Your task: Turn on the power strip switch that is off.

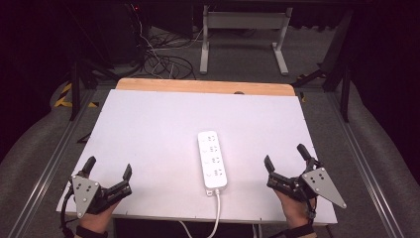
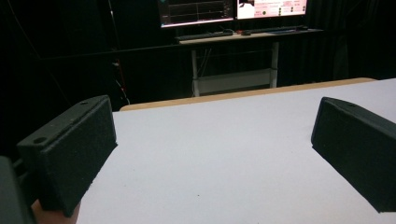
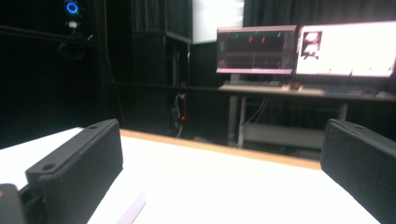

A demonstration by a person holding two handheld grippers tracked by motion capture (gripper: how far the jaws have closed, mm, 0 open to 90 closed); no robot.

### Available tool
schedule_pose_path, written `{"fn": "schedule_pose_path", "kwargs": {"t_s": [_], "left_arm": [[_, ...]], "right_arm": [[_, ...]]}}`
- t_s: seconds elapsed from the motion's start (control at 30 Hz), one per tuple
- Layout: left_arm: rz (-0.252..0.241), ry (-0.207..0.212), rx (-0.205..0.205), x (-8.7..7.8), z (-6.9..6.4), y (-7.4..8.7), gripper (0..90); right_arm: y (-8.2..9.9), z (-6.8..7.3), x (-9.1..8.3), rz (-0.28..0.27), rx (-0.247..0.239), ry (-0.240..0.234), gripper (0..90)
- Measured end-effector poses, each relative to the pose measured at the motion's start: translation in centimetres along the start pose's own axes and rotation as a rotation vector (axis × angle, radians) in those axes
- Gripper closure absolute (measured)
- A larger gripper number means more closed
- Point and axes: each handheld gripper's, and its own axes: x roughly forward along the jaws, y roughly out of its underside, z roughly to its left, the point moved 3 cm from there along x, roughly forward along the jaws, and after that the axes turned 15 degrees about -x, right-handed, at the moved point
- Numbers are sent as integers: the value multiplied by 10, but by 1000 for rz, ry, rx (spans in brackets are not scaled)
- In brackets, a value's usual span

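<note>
A white power strip (image 1: 213,161) lies lengthwise on the white tabletop (image 1: 148,124), a little right of the middle, and its cord runs off the near edge. My left gripper (image 1: 109,166) rests at the near left corner, jaws spread wide with nothing between them. In the left gripper view the left gripper (image 2: 210,154) has only bare tabletop between its jaws. My right gripper (image 1: 285,156) sits near the front right, just right of the power strip, and is also open and empty. The right gripper view shows the right gripper (image 3: 219,172) with its jaws far apart over the white surface.
A wooden strip (image 1: 198,85) borders the table's far edge. Beyond it stand a white desk frame (image 1: 242,29) and tangled cables (image 1: 158,54) on the floor. Lit monitors (image 3: 303,51) sit on that desk. Metal rails (image 1: 54,148) run along both sides of the table.
</note>
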Motion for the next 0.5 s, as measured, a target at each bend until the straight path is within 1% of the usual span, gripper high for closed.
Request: {"fn": "schedule_pose_path", "kwargs": {"t_s": [0.07,0.23,0.4,0.5], "left_arm": [[1,1,-1,0,0,0,6],[-2,1,6,1,-1,0,6],[0,4,6,2,-1,0,6],[-1,6,6,2,-2,0,6]], "right_arm": [[1,-1,0,-9,-6,3,0],[2,-2,-1,-9,4,9,0],[4,-3,-2,-1,-5,15,0],[4,-4,-2,1,-4,11,2]]}}
